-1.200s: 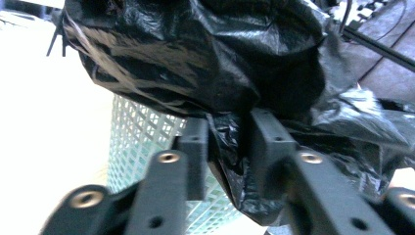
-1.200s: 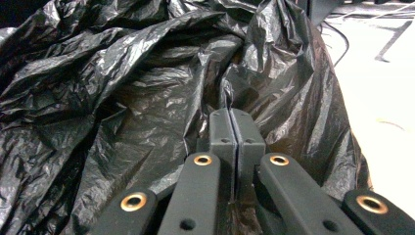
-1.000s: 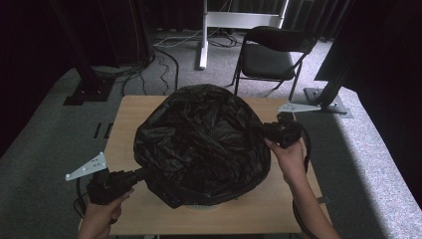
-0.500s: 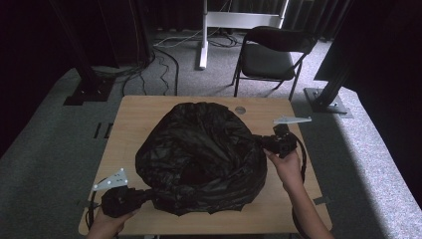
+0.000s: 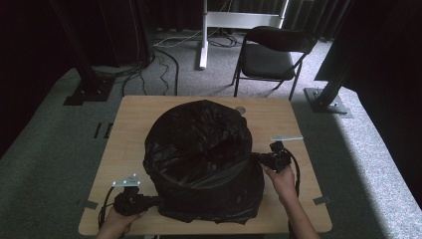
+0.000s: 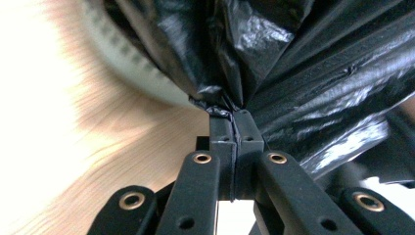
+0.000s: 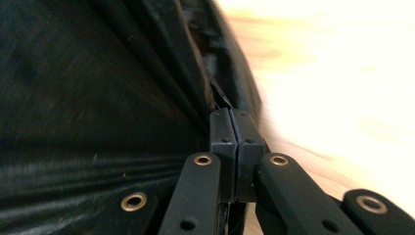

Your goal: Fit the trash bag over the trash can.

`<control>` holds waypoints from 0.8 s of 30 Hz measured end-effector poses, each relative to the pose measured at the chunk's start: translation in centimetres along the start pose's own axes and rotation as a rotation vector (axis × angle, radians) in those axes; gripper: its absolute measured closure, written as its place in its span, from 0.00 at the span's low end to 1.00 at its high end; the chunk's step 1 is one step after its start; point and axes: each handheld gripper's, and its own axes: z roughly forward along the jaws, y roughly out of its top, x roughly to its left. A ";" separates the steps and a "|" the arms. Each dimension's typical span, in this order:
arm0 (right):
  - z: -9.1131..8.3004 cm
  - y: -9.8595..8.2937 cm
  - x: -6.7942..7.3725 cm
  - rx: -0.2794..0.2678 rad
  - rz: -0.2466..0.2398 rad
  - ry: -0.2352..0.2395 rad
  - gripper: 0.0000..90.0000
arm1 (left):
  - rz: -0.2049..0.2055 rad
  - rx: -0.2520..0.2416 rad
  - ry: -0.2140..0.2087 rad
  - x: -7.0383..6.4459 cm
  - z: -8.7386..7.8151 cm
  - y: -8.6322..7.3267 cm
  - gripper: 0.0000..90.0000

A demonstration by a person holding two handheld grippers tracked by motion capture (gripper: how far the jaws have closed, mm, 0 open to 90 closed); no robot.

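Observation:
A large black plastic bag (image 5: 199, 159) is draped over a round bin in the middle of the wooden table (image 5: 134, 119), its mouth open at the top. My left gripper (image 5: 152, 201) sits at the bag's near left bottom edge, shut on a pinch of the film (image 6: 303, 73). Its tips (image 6: 236, 115) meet right under a white ribbed rim (image 6: 132, 58) of the bin. My right gripper (image 5: 256, 158) is at the bag's right side, shut on a fold of the bag (image 7: 98, 98), with its tips (image 7: 230, 115) pressed together.
A black folding chair (image 5: 271, 55) stands beyond the table's far edge. A small round disc (image 5: 241, 109) lies on the table behind the bag. Cables and stand bases lie on the grey carpet around the table. Bare wood shows at the table's left and right.
The billowing bag has been drawn down over the bin into a snug cylinder. Both grippers moved lower and nearer along its sides, holding the film throughout.

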 end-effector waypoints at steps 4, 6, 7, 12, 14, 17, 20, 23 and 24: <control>0.1 -1.3 -3.1 0.016 0.049 -0.087 0.99 | -0.049 0.007 0.004 1.2 0.0 -0.7 1.00; 0.0 -1.9 -4.1 0.022 0.063 -0.134 0.99 | -0.067 0.015 0.014 1.7 0.2 -1.1 1.00; -0.1 -2.2 -4.7 0.017 0.069 -0.150 0.99 | -0.073 0.017 0.021 1.9 0.3 -1.2 0.99; -1.5 -3.8 -7.5 -0.016 0.134 -0.214 0.99 | -0.107 0.022 0.019 2.8 1.1 -1.6 0.99; -1.8 -4.1 -8.0 -0.026 0.152 -0.212 0.99 | -0.105 0.027 0.014 2.9 1.2 -1.6 0.99; -2.7 -5.0 -8.9 -0.042 0.166 -0.242 0.99 | -0.115 0.027 0.003 3.0 1.8 -1.5 0.99; -3.4 -5.8 -9.8 -0.049 0.186 -0.266 0.99 | -0.101 0.037 0.000 2.8 2.4 -1.1 0.99; -4.4 -6.8 -10.9 -0.071 0.222 -0.286 0.99 | -0.075 0.047 -0.008 2.5 3.2 -0.6 0.99; -4.5 -7.0 -11.1 -0.072 0.226 -0.290 0.99 | -0.067 0.051 -0.009 2.4 3.4 -0.4 0.99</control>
